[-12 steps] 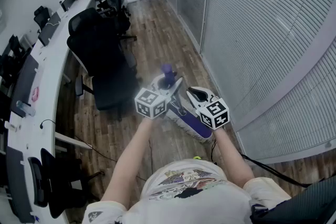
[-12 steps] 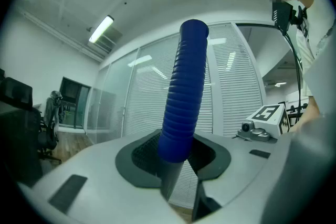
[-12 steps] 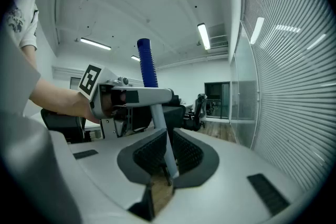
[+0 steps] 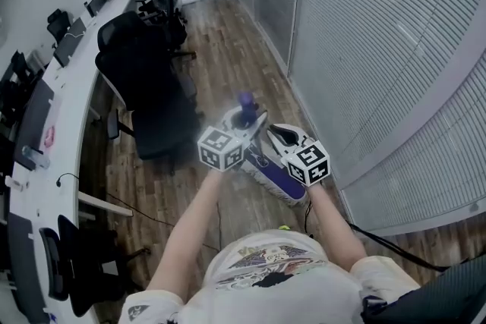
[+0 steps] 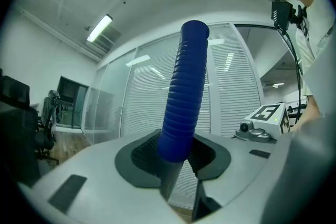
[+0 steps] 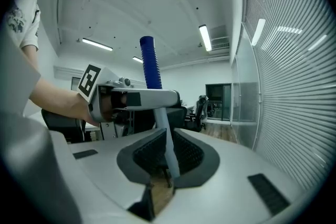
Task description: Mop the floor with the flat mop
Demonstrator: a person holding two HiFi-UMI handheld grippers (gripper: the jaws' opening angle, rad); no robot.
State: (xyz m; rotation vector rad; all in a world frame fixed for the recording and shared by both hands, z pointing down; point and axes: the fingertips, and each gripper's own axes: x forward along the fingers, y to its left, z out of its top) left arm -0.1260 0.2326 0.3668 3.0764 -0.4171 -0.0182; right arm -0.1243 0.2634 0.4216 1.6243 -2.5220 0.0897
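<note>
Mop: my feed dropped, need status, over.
Left gripper shut on mop grip. Right gripper shut on mop shaft, lower down. Mop head at floor by wall. Chair close on left.

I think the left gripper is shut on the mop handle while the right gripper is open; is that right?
Not quite. The right gripper is not open: its jaws are shut on the handle too, lower down than the left gripper, as the right gripper view shows. The left gripper is indeed shut on the handle.
</note>
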